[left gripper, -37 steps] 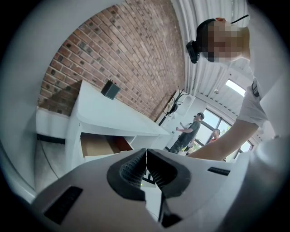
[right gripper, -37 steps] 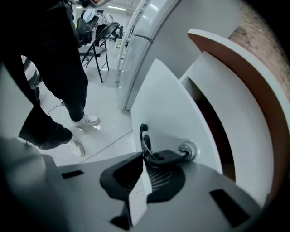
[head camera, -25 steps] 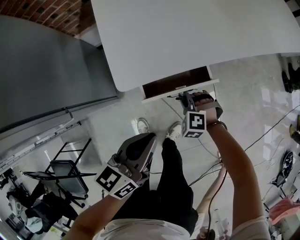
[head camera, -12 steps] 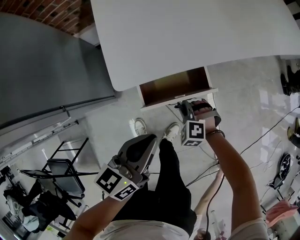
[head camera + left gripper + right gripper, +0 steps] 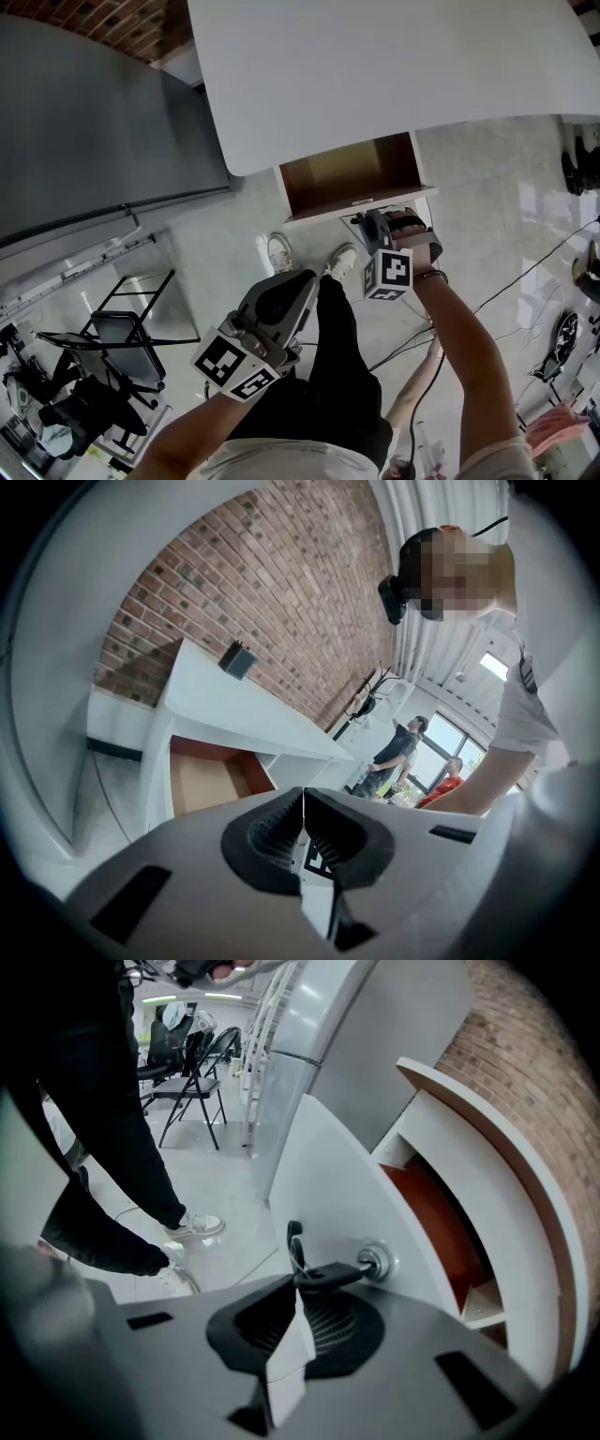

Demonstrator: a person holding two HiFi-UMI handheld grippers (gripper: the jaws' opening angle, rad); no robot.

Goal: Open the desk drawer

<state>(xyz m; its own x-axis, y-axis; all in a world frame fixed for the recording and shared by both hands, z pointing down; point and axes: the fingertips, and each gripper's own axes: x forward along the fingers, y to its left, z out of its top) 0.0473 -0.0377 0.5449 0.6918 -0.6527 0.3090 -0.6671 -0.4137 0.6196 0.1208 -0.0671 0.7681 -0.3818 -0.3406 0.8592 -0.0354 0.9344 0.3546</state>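
Observation:
The white desk (image 5: 394, 66) has its drawer (image 5: 347, 173) pulled out, showing a bare brown inside. My right gripper (image 5: 364, 216) is at the drawer's white front panel (image 5: 328, 1176). Its jaws are shut on the black key (image 5: 330, 1274) that sits in the lock (image 5: 373, 1262). A small key ring hangs from the key. My left gripper (image 5: 295, 281) is held low by the person's leg, away from the desk, jaws shut and empty. In the left gripper view the open drawer (image 5: 202, 780) shows under the desk top (image 5: 234, 710), beyond the left gripper (image 5: 302, 794).
A grey panel (image 5: 94, 131) stands left of the desk, with a black folding chair (image 5: 131, 342) below it. Cables (image 5: 525, 272) run over the pale floor at the right. The person's shoes (image 5: 279, 251) are just below the drawer. Two people (image 5: 398, 752) stand far off.
The drawer has slid further out from under the desk, and my right gripper has moved back with its front panel. My left gripper has stayed where it was.

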